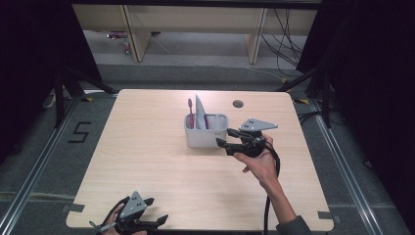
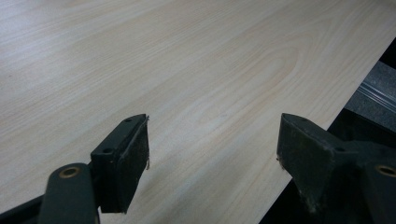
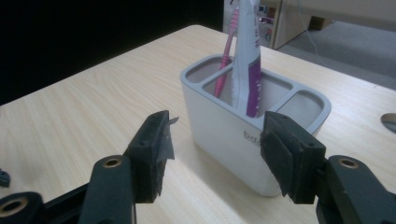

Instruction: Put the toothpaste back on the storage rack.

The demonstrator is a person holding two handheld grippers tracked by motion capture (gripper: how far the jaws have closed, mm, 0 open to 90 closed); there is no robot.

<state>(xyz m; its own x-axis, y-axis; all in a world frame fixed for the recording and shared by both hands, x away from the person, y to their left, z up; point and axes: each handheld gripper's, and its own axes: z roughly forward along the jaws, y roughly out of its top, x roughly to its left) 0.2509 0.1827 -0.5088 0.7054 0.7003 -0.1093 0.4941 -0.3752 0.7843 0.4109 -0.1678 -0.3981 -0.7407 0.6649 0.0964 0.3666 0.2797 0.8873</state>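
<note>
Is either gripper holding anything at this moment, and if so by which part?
Nothing is held. The right gripper stands open just short of the grey holder, pads clear of it. The left gripper is open over the bare table.

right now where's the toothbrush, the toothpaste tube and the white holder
toothbrush (image 3: 227, 53), right gripper view, on its pink handle above the rim
toothpaste tube (image 3: 247, 60), right gripper view, on the middle of its white and purple body
white holder (image 3: 219, 121), right gripper view, on its front wall
</note>
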